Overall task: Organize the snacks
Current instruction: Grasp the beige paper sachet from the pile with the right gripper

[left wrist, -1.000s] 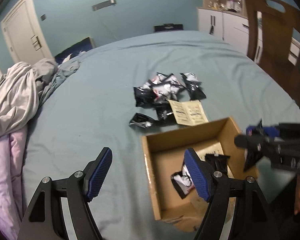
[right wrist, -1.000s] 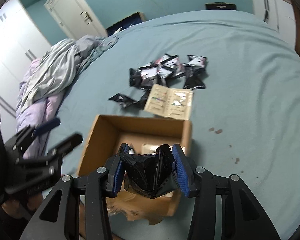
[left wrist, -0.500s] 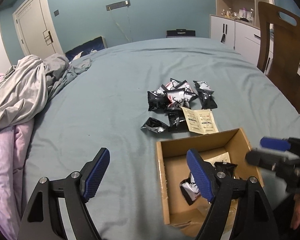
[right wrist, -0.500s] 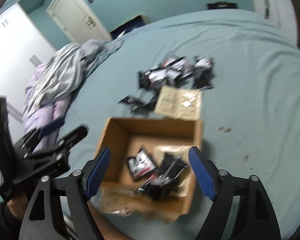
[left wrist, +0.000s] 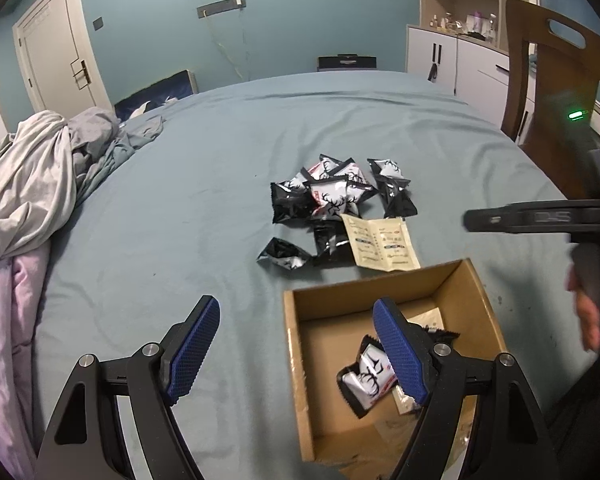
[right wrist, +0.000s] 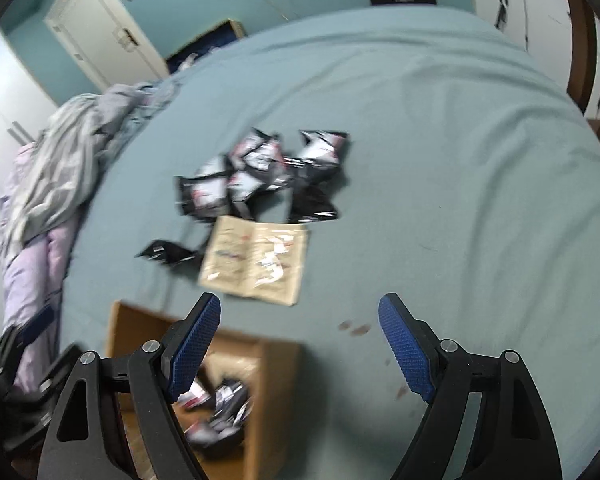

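Nearest in the left wrist view: left gripper [left wrist: 296,344] spread wide, blue pads bare, nothing between them, hovering over the near left corner of an open brown cardboard box [left wrist: 296,360] on a grey-blue bed sheet [left wrist: 180,208]. Inside the box, a black-and-white antler-print snack packet [left wrist: 364,376] lying tilted beside a pale sachet. In the right wrist view: right gripper [right wrist: 300,344] also wide apart and empty, jaws just opened, held over the sheet just past the box's far right corner; packets blurred in the box below. Just beyond the box, a beige printed flat sachet [left wrist: 382,243], touching a loose heap of black-and-white snack packets [left wrist: 332,194]. One black packet [left wrist: 284,254] apart at the heap's near left. Farther left, rumpled grey and lilac bedding [left wrist: 24,200]. At the right edge, a brown wooden chair [left wrist: 556,80].
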Available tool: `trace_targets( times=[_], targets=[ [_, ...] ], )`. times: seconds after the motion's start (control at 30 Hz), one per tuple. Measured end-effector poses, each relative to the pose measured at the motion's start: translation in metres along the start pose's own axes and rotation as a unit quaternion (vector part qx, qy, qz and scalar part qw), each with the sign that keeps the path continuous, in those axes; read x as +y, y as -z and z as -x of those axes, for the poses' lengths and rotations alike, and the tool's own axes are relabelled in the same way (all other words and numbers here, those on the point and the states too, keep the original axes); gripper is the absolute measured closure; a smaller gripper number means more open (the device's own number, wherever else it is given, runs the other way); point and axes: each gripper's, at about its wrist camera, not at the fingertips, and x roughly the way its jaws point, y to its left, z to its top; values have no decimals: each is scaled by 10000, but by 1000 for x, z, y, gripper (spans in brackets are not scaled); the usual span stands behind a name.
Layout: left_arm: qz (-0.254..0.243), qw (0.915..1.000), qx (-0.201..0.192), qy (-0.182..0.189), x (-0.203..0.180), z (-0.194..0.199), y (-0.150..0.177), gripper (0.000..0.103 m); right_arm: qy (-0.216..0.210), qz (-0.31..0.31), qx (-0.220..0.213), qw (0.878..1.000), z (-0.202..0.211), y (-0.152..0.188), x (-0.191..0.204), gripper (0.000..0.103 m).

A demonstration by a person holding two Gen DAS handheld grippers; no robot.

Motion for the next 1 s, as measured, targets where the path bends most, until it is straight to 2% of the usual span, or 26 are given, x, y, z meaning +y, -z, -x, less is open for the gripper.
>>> trace_targets(
  times=[0.13, 0.27, 0.4, 0.47, 0.6, 0.87, 0.93, 0.97, 1.0],
  targets=[
    [-71, 10000, -53, -31, -3, -7, -4, 23, -170, -240, 462, 9985, -38, -18, -5, 22],
    [-70, 10000, 29, 17, -2, -14, -6, 23, -205, 103, 695, 9973, -65, -32, 10, 22],
    [-1, 10000, 5, 6, 0, -14, -7, 23, -446, 225, 865, 9950, -85, -42, 19, 22],
    [53, 10000, -29, 8, 2, -13, -9, 23, -514, 632, 894, 9927, -87, -48, 39, 22],
    [145, 9999, -42, 46, 6, -15, -12, 23, -342, 1562, 1118, 9808, -103, -53, 78, 22],
    [274, 9995, 98, 120, 12, -23, -14, 23, 172, 1929, 1990, 9607, -165, -46, 105, 22],
    [208, 9998, 65, 13, 12, -24, -17, 23, 140, 1788, 2019, 9629, -174, -49, 101, 22],
    [197, 9998, 49, -25, 13, -24, -18, 23, 70, 1718, 1970, 9652, -175, -50, 98, 24],
    [195, 9998, 49, -39, 14, -25, -18, 23, 85, 1691, 1896, 9671, -176, -52, 97, 37]
  ],
)
